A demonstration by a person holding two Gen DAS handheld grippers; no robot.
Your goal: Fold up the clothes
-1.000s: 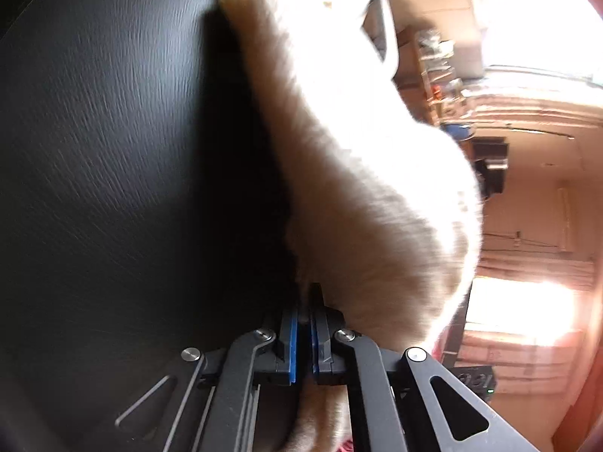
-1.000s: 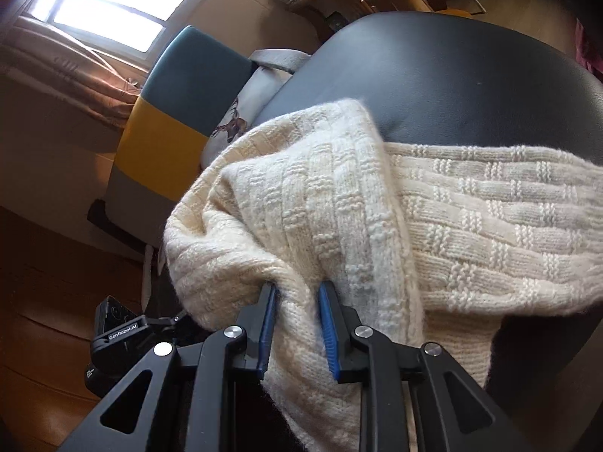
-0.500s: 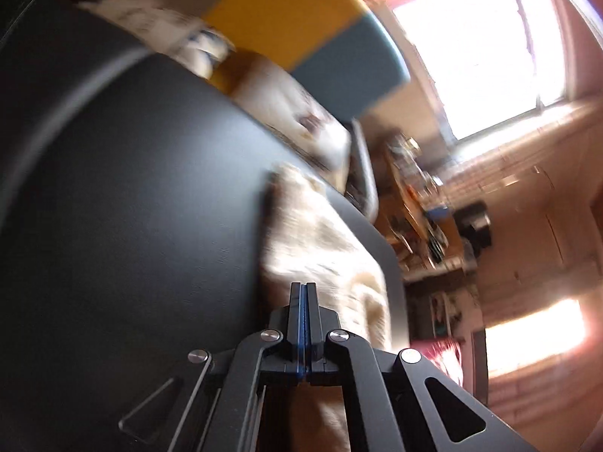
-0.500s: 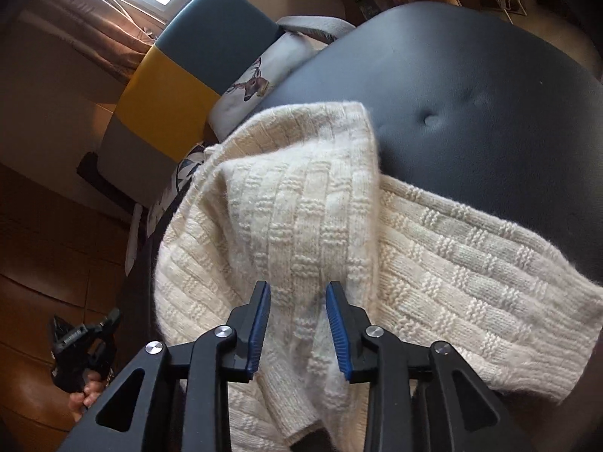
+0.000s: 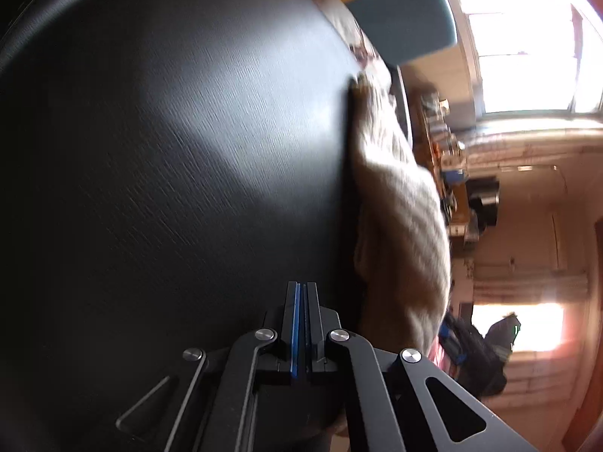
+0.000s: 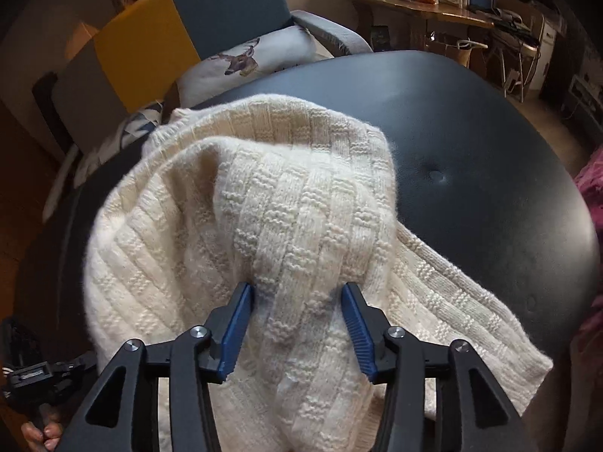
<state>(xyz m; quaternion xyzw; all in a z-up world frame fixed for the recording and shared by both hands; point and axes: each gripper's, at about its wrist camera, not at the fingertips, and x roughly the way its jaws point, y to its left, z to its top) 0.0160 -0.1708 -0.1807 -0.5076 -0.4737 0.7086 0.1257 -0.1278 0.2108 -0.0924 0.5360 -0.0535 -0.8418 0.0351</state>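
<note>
A cream knitted sweater (image 6: 286,226) lies bunched and folded over on a round black padded seat (image 6: 490,173). My right gripper (image 6: 297,301) is open, its blue pads on either side of a raised fold of the knit without squeezing it. In the left wrist view the sweater (image 5: 399,203) shows blurred at the right edge of the black seat (image 5: 188,150). My left gripper (image 5: 300,290) is shut with nothing between its pads, over bare seat just left of the sweater.
A yellow and teal armchair (image 6: 158,34) with a deer-print cushion (image 6: 256,56) stands behind the seat. A cluttered wooden shelf (image 6: 422,0) is at the back right. Pink cloth (image 6: 591,188) shows at the right edge. Bright windows (image 5: 527,37) face the left camera.
My right gripper has opened wide and let go of the sweater fold. My left gripper has pulled off the sweater, shut empty, and swung over the bare seat.
</note>
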